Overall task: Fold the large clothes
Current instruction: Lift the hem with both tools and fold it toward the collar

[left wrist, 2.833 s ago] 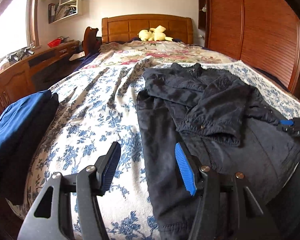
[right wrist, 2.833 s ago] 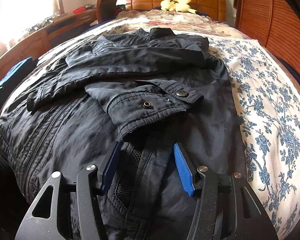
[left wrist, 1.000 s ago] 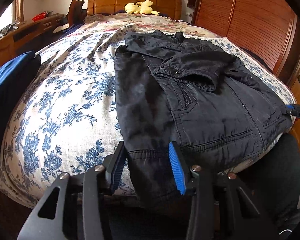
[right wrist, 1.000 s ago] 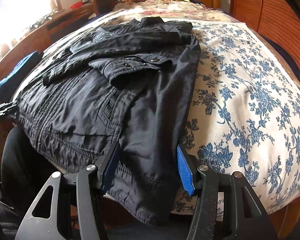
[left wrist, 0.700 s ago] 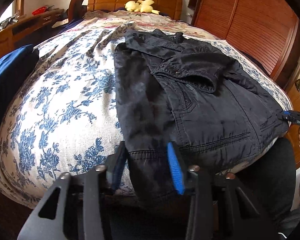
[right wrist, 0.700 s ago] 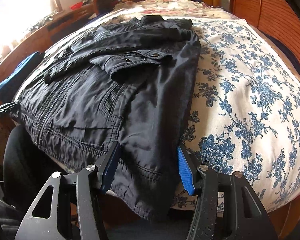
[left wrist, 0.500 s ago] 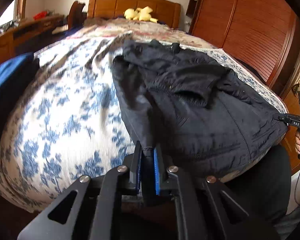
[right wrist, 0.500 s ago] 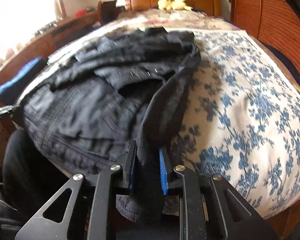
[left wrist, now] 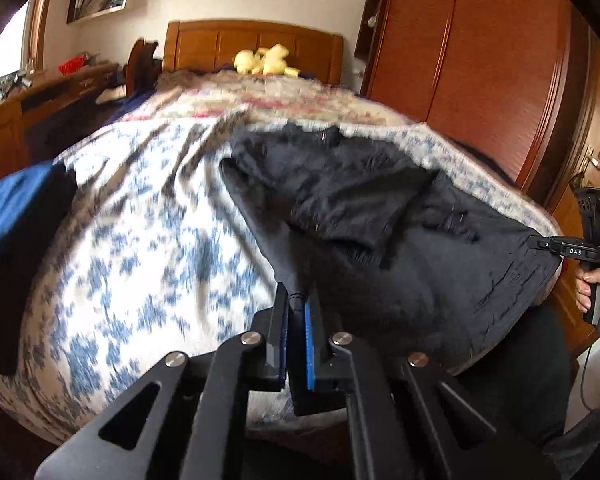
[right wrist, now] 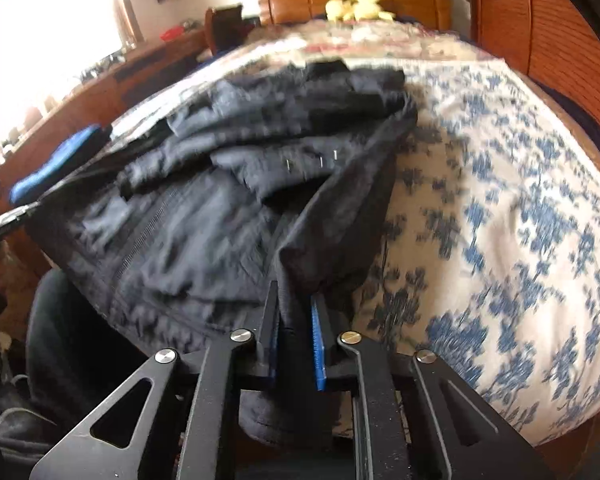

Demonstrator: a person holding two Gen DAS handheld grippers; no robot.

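Since a second ago, both pairs of blue pads have gone from standing open around the hem to being clamped on it, and the near edge of the jacket has come up off the bed. We are pinching the bottom hem of the dark navy zip-front jacket [left wrist: 404, 248] at its two corners: the left gripper [left wrist: 297, 312] is closed on one corner, and the right gripper [right wrist: 294, 316] is closed on the other, cloth bunched between the pads. We are holding both corners so the hem is lifting level and, we judge, can be carried over toward the collar in one fold. Beyond our grippers the jacket's body is draping back onto the blue-flowered white bedspread [right wrist: 500, 208], its sleeves lying folded across the chest so they stay inside the fold. Farther off, a yellow plush toy [left wrist: 265, 62] is sitting against the wooden headboard [left wrist: 204, 46].
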